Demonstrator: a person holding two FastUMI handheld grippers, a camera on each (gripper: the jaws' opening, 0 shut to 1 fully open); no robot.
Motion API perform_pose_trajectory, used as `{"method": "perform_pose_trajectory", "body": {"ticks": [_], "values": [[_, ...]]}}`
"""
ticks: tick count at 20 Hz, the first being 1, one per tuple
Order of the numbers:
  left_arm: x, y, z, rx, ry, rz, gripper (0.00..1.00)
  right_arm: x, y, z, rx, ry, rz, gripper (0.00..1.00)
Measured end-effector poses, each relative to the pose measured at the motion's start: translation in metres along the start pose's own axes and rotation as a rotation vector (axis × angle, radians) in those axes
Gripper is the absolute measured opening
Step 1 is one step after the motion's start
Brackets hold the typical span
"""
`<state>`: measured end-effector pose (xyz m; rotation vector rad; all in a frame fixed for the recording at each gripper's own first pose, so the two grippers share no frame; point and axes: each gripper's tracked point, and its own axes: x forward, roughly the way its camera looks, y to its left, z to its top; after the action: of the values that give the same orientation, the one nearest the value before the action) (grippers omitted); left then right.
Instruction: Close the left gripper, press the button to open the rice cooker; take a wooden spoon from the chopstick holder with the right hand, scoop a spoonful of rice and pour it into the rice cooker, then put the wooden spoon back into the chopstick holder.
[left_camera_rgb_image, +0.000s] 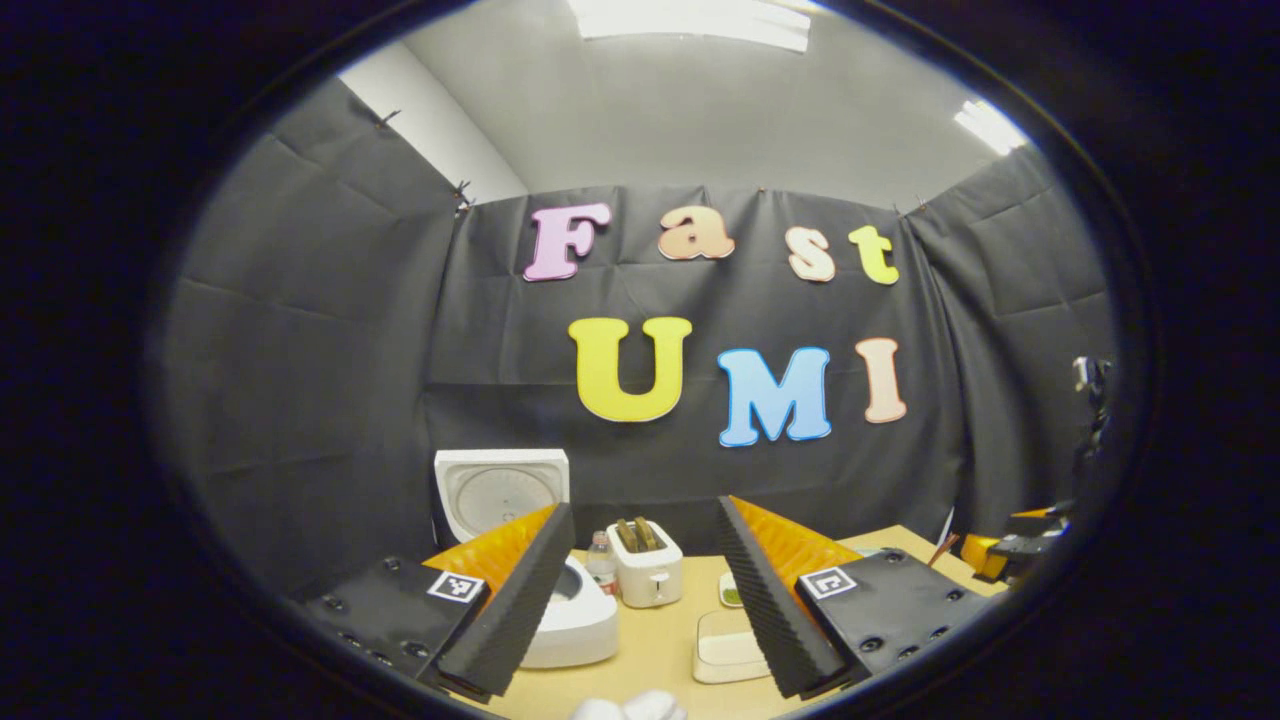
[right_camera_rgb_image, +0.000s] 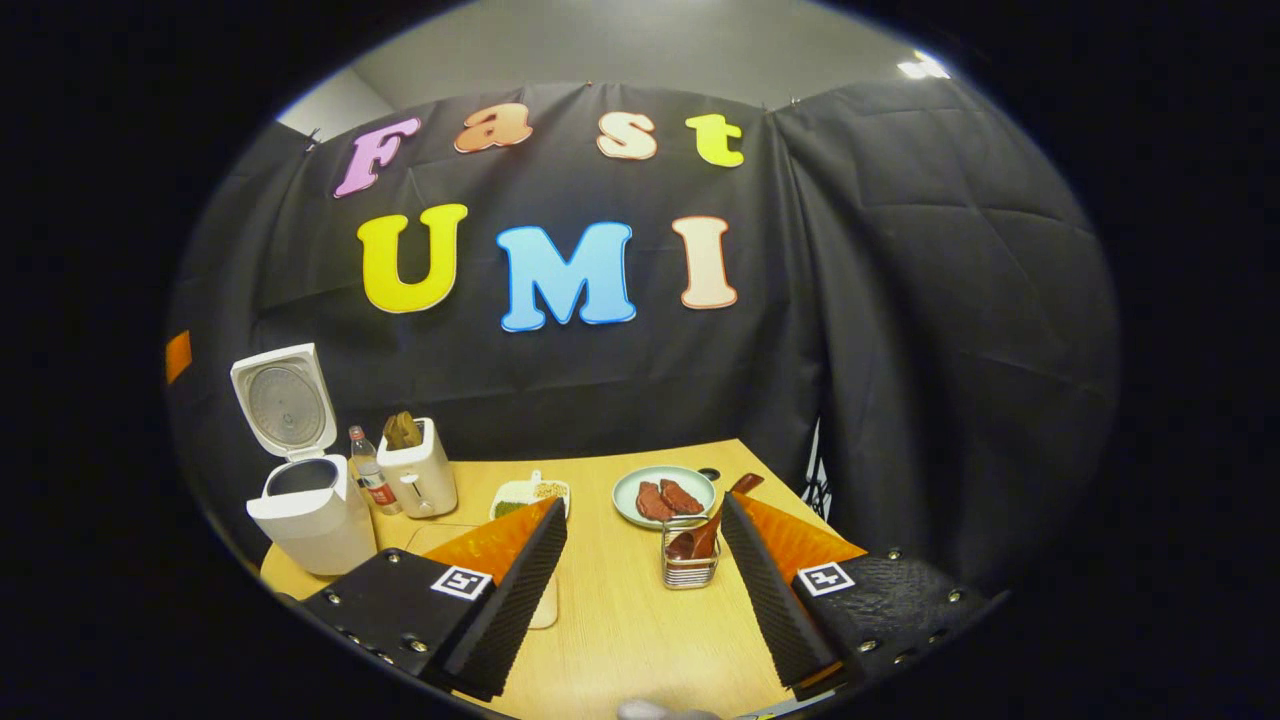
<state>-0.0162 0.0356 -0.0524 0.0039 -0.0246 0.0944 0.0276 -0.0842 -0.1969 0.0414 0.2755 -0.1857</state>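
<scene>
Your right gripper (right_camera_rgb_image: 640, 590), jaws wide and empty, faces the chopstick holder (right_camera_rgb_image: 689, 567); wooden spoon (right_camera_rgb_image: 712, 520) inside leans up-right.

The white rice cooker (right_camera_rgb_image: 308, 522) stands at the table's far left corner with its lid (right_camera_rgb_image: 283, 400) swung fully up, the round grey inner plate facing forward and the pot's dark mouth exposed. In the left gripper view the cooker (left_camera_rgb_image: 575, 620) sits just behind the left finger. The wire chopstick holder (right_camera_rgb_image: 689, 565) stands mid-table, with dark wooden spoons (right_camera_rgb_image: 712, 525) leaning out to the right.
</scene>
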Motion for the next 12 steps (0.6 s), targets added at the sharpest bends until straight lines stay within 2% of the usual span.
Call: {"method": "perform_pose_trajectory", "body": {"ticks": [5, 10, 12], "values": [[-0.005, -0.024, 0.012, 0.020, -0.019, -0.012, 0.99, 0.035, -0.026, -0.038, 0.033, 0.051, -0.017, 0.96], [0.003, -0.042, 0.005, 0.038, 0.019, -0.013, 0.99, 0.111, -0.057, -0.081, 0.073, 0.127, -0.040, 0.96], [0.011, -0.043, 0.000, 0.062, 0.044, 0.012, 1.00, 0.141, -0.065, -0.091, 0.049, 0.149, -0.046, 0.96]]}}
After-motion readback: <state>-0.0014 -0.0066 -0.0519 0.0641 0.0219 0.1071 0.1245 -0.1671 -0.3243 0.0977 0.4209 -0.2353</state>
